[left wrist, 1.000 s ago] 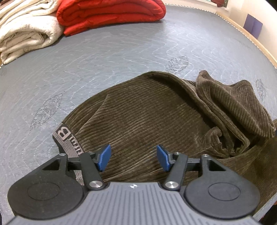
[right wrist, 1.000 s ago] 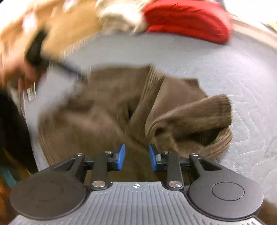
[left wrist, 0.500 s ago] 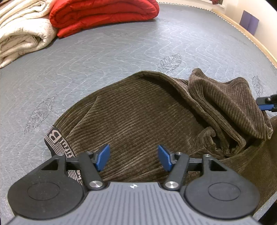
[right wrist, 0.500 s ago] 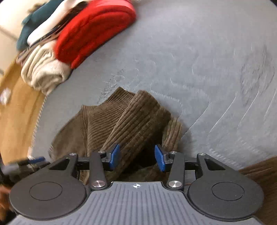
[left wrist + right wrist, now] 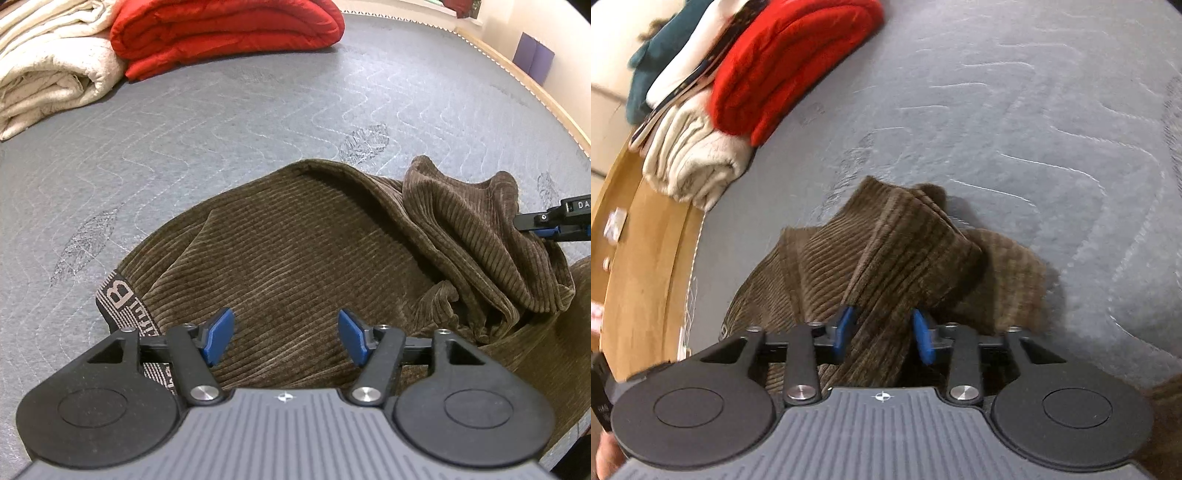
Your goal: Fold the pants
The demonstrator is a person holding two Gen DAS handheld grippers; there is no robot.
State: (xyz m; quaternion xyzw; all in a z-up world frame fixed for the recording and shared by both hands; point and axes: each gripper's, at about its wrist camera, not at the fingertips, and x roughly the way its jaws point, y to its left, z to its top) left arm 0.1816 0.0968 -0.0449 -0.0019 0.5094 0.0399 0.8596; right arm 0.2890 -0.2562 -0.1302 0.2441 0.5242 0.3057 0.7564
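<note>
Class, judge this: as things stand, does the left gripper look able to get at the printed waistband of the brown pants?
Probably yes. The left gripper is open, and the waistband lies exposed just beside its left finger, with nothing covering it.
</note>
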